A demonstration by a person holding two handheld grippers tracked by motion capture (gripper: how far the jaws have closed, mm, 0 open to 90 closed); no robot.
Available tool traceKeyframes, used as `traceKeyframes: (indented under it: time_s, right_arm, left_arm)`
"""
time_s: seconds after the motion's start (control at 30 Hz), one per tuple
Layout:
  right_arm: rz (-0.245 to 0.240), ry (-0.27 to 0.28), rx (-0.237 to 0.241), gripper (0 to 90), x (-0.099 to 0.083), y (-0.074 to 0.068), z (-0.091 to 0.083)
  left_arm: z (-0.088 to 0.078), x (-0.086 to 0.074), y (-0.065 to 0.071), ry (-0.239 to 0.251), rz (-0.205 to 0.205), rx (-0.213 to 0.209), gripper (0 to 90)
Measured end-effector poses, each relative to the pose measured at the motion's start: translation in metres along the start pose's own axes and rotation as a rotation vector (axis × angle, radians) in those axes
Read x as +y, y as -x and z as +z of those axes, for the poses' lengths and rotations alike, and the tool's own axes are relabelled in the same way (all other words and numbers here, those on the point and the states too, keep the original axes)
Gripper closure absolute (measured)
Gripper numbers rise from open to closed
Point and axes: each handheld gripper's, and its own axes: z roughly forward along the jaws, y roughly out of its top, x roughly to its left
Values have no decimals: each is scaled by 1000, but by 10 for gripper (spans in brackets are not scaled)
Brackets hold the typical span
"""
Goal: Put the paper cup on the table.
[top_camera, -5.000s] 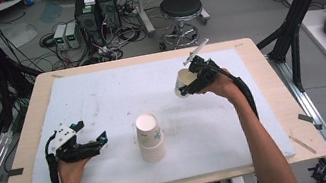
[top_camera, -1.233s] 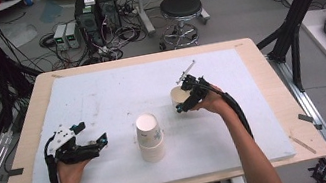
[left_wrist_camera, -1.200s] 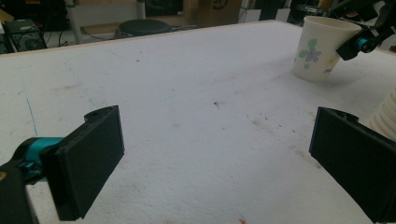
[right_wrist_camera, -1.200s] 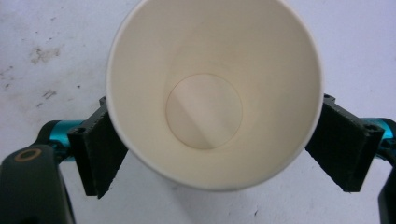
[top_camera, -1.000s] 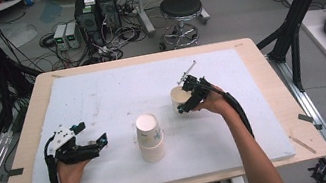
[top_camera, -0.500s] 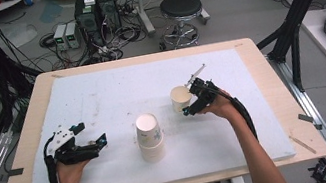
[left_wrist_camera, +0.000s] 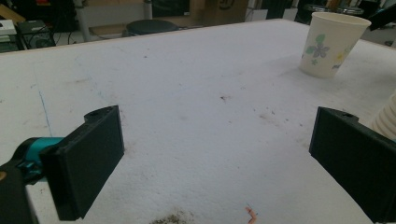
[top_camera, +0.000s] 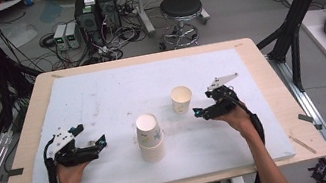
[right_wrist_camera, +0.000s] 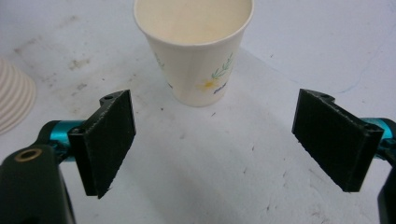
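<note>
Thin paper, that single cup point(right_wrist_camera: 195, 46) upright right of the cup stack point(top_camera: 150, 138): light, crushable, so pinch mid-wall gently. Right gripper point(right_wrist_camera: 219, 142) gapes wide just short; left gripper point(left_wrist_camera: 219, 158) wide, empty.

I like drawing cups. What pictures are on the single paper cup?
Little flowers and leaves on a cream cup, clearest in the right gripper view.

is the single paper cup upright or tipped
Upright: the paper cup stands on its base, open rim up, apart from the right hand-held gripper.
</note>
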Motion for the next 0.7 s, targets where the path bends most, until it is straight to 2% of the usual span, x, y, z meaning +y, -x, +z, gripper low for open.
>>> traceKeyframes:
  time_s: [0.1, 0.23, 0.4, 0.5, 0.7]
  right_arm:
    - [35, 65, -5, 135, -13, -3, -6]
    - [55, 130, -25, 136, -30, -5, -11]
    - [48, 193, -56, 136, -47, -10, -16]
    - [48, 246, -60, 136, -55, -12, -21]
    - [55, 295, -78, 137, -68, -10, -29]
  left_arm:
    - [0, 0, 0, -5, 0, 1, 31]
    - [0, 0, 2, -8, 9, -6, 31]
    - [-2, -1, 3, -3, 12, -2, 32]
    - [-2, -1, 4, -2, 13, 1, 32]
    - [-1, -1, 3, -10, 22, 1, 32]
